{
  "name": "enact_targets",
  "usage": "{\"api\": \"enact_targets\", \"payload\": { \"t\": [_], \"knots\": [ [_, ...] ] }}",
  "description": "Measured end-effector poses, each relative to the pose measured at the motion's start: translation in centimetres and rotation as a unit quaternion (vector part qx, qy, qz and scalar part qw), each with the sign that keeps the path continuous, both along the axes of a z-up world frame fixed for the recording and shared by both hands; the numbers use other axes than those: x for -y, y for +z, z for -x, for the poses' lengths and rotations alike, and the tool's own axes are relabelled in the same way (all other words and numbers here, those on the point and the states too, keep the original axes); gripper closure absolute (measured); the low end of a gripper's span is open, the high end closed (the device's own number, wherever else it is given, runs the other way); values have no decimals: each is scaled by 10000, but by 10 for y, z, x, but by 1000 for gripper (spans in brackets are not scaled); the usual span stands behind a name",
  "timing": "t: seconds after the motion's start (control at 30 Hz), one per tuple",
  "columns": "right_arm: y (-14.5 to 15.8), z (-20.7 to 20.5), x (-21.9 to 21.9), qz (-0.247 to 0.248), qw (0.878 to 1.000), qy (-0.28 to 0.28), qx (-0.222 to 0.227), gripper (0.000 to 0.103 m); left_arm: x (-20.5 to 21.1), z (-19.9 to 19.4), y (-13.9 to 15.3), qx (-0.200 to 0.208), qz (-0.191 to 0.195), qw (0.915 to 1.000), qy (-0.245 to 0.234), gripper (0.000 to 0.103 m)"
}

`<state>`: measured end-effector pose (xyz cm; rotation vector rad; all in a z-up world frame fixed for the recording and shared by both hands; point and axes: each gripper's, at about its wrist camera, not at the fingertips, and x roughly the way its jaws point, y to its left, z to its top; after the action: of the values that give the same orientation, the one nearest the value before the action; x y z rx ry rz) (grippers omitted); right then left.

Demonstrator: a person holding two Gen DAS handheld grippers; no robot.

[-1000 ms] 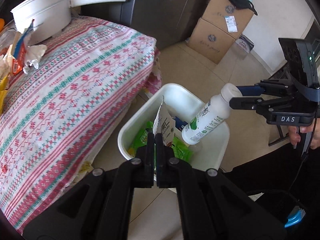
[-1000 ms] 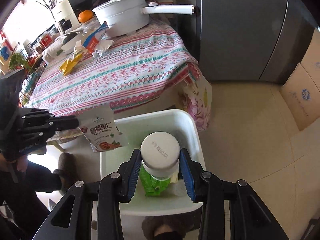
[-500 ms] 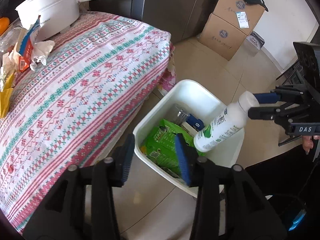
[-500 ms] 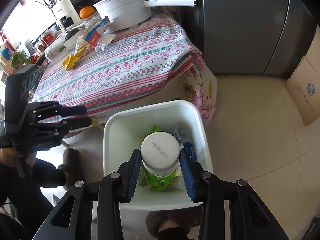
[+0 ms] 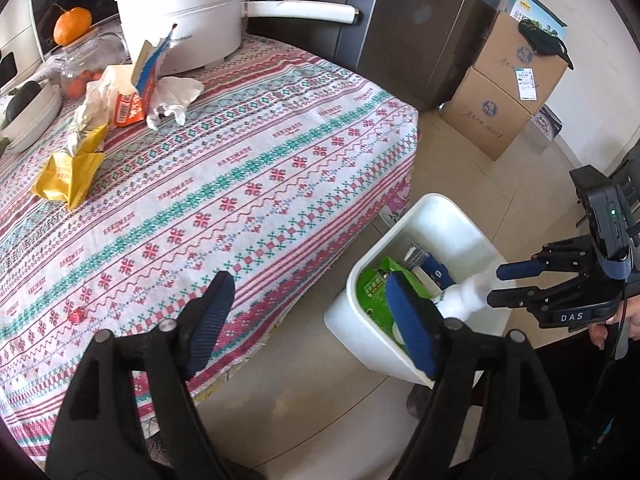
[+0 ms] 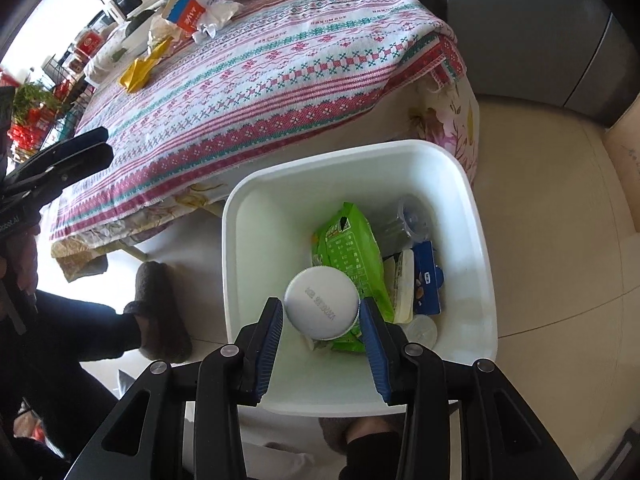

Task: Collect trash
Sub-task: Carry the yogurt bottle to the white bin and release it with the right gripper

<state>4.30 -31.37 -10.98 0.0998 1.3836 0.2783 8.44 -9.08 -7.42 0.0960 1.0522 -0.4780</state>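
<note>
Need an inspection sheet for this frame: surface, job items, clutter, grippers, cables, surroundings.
Surface: table under a patterned tablecloth; tile floor beside it.
Job's things: white bin on the floor holds a green packet, a blue wrapper and more. White bottle between the right gripper's fingers, above the bin; contact unclear. Still on the table: yellow wrapper, orange carton, crumpled tissue.
Clutter: white pot, orange fruit, bowl.
Grippers: left gripper open, empty; right gripper over the bin.
Cables: one by the right hand.
Surroundings: cardboard boxes, dark fridge.
</note>
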Motion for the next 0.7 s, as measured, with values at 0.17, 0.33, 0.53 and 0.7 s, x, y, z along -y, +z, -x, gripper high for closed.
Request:
{"api": "enact_targets", "payload": {
  "t": [0.17,0.33,0.53,0.7],
  "knots": [
    [19,-6,-2,26,9994,-106,327,33,-16,-2,1,14,-65,9997,216,21],
    [31,-17,-13,90,9987,-115,479,30,-31,-5,2,26,-125,9992,388,20],
    [41,-32,-33,160,9980,-94,602,28,-61,-19,10,104,-206,9972,712,20],
    [54,-49,-49,318,9961,-89,818,26,-98,-41,17,23,-17,9927,1204,20]
  ]
}}
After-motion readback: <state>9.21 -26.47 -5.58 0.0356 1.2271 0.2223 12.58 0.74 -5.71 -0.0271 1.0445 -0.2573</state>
